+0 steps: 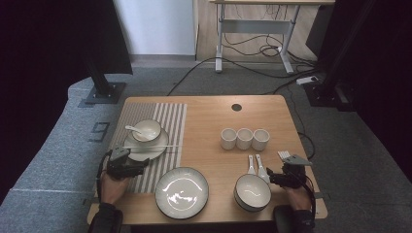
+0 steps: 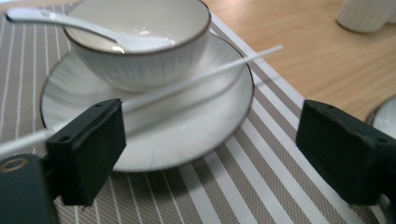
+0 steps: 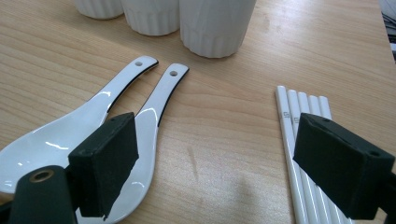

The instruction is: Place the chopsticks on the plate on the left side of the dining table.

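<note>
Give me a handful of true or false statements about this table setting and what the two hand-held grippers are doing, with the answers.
1. A spoon lies in the small bowl on the striped placemat. True.
2. Five cups stand in a row on the table. False: there are three cups.
3. The left hand-held gripper is clamped shut on the chopstick. False: its jaws stand wide apart, and the chopstick lies across the saucer.
4. Two white spoons lie side by side on the bare wood before the right hand-held gripper. True.
5. The right hand-held gripper holds a cup. False: its jaws are open and hold nothing.
</note>
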`<state>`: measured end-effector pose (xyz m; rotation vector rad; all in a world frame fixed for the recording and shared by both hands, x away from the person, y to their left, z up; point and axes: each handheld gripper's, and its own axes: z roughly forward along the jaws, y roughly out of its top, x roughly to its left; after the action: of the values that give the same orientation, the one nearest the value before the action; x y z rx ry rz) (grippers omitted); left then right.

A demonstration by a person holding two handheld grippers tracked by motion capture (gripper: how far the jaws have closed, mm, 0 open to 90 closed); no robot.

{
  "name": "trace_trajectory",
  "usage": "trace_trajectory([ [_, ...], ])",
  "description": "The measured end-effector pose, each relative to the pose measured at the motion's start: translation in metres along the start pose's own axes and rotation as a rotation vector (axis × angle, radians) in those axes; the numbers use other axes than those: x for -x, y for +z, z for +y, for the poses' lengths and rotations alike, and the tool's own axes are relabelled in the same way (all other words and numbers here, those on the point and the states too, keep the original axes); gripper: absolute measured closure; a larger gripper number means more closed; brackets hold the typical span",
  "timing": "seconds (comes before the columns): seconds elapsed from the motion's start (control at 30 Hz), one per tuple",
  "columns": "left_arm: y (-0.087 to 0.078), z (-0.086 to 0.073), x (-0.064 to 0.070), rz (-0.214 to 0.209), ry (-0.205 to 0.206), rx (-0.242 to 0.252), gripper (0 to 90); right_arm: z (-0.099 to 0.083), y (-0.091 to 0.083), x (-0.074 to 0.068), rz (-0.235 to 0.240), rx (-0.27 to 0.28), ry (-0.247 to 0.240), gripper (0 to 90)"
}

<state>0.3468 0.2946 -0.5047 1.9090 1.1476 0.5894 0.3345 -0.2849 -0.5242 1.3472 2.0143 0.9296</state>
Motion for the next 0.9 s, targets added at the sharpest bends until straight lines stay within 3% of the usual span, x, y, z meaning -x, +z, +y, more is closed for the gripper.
trace_trajectory([
  [0.23,-0.002,-0.014,0.008,0.023,0.021,-0.044,0.0,0.001,-0.001,0.003,0.012,-0.007,0.010,13.1],
  [0.37,-0.001,-0.021,0.010,0.014,0.005,-0.049,0.0,0.004,-0.003,0.006,0.042,-0.028,0.059,11.0],
  [0.47,0.001,-0.023,0.011,0.027,0.028,-0.068,0.0,0.007,-0.006,0.009,0.045,-0.036,0.094,8.2],
  [0.73,0.001,-0.024,0.011,0.034,0.038,-0.065,0.0,-0.002,-0.008,0.019,0.084,-0.174,0.106,7.3],
  [0.9,0.002,-0.024,0.013,0.029,0.055,-0.069,0.0,0.000,-0.017,0.027,0.082,-0.225,0.091,15.6],
])
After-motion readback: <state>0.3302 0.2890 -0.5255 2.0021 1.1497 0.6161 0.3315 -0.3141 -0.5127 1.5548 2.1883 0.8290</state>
